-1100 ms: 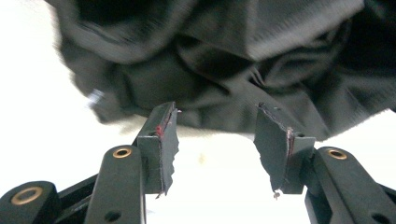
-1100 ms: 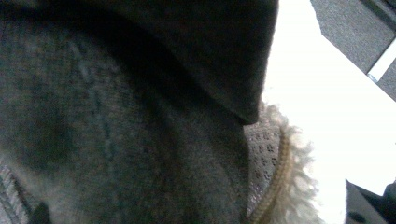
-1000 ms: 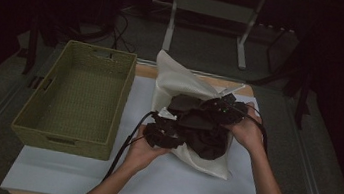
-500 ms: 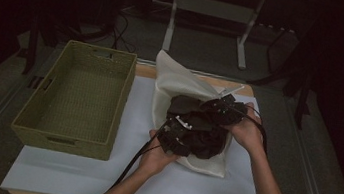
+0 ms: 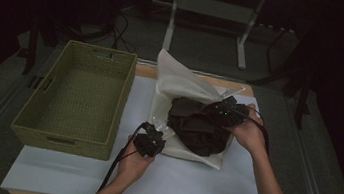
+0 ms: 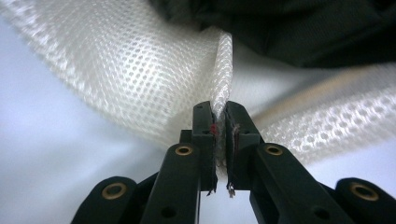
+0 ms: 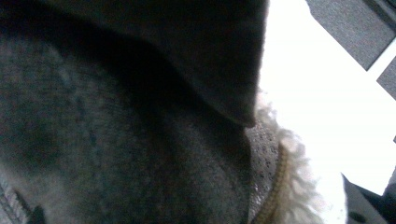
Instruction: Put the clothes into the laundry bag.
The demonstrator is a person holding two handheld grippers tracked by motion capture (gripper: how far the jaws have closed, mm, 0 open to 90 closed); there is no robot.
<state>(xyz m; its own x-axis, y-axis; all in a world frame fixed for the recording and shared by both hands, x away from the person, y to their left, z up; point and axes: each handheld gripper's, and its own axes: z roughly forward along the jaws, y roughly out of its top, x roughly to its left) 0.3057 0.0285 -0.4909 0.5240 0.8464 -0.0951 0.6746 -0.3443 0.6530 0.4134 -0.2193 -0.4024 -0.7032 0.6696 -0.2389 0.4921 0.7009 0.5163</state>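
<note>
A white mesh bag lies on the white table sheet with a dark garment bunched on its near half. My left gripper is at the bag's near left edge. In the left gripper view its jaws have just been closing and now pinch a fold of the mesh bag, with my left gripper shut on it. My right gripper rests on the garment's far right side, its jaws buried in cloth. The right gripper view shows the dark garment up close over the mesh bag.
A woven green basket stands at the left of the table, nothing inside it. The white table sheet is bare along the front. Table legs and cables stand on the dark floor behind.
My left gripper left the dark garment, moved left and toward the front, and closed on the mesh bag's edge. The right hand kept still on the garment.
</note>
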